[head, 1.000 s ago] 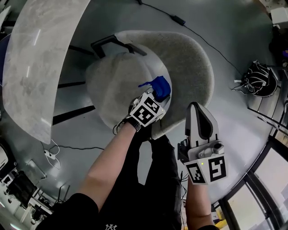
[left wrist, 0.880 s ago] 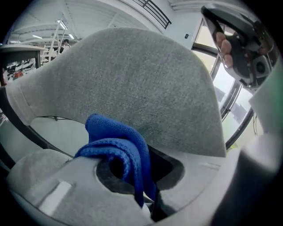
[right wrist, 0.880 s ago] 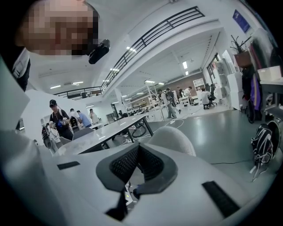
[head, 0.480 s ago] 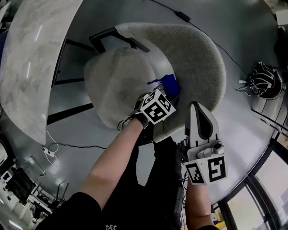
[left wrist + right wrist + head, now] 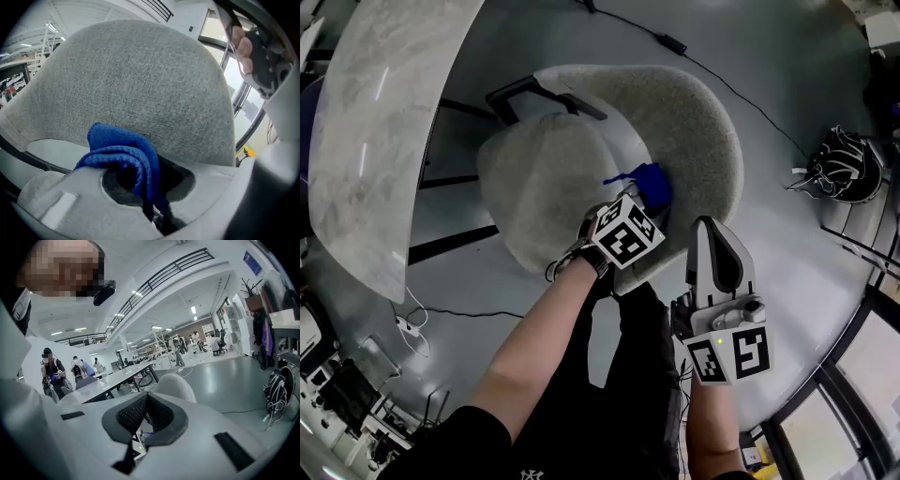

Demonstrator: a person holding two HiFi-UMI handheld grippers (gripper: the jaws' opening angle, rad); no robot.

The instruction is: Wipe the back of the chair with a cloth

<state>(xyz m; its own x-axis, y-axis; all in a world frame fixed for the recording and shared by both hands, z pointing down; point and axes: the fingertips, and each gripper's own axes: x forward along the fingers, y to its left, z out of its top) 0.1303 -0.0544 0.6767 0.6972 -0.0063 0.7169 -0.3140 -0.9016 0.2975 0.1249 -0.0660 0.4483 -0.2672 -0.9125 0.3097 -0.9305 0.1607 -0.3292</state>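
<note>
Left hand-held gripper [image 5: 643,199] clamps the blue cloth [image 5: 652,179] against the chair back [image 5: 698,131] at the seat's [image 5: 544,187] 3 o'clock edge, placed for wiping. Right hand-held gripper [image 5: 715,246], jaws together and empty, hangs at 5 o'clock, clear of the stroke.

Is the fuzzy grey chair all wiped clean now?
Done: the left gripper has the blue cloth clamped in its jaws. In hand: the cloth sits against the grey fabric chair back, low near the seat. Left: the fabric shows no wipe marks, so I cannot tell how much remains. The right gripper is shut, empty, off to the side.
</note>
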